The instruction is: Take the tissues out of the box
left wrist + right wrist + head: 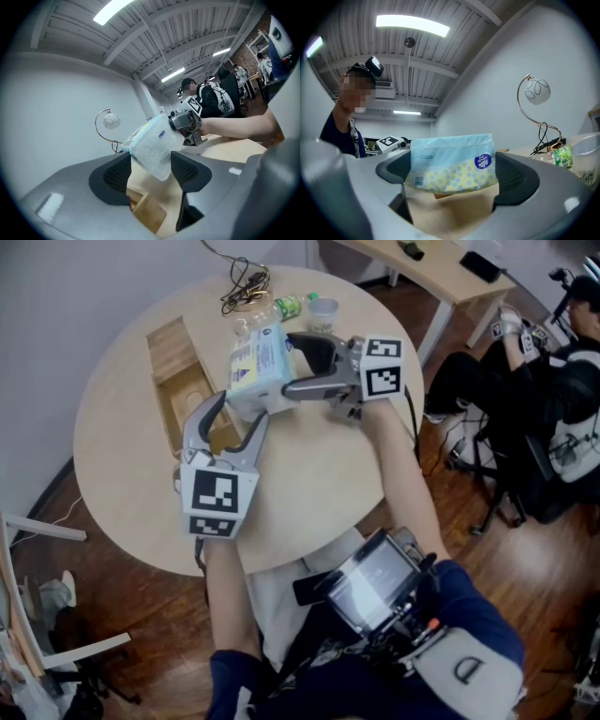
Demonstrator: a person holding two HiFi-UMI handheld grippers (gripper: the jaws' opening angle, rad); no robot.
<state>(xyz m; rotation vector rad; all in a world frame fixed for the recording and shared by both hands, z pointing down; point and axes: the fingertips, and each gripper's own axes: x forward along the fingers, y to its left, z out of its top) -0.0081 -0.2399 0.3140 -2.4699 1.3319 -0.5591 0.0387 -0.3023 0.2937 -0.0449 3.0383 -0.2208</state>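
Observation:
A light blue tissue pack (258,362) with yellow dots hangs in the air above the round table (319,474), held between both grippers. My right gripper (292,362) reaches in from the right and is shut on the pack's far end; the pack (452,164) fills the gap between its pads. My left gripper (239,413) comes up from below, and its pads press the pack's lower end (152,150). The open wooden box (187,390) lies on the table just left of the pack and looks empty where I can see into it.
A tangle of black cables (244,282), a green bottle (291,306) and a clear plastic cup (322,310) sit at the table's far edge. A seated person (553,399) is at the right, beside another desk (441,273).

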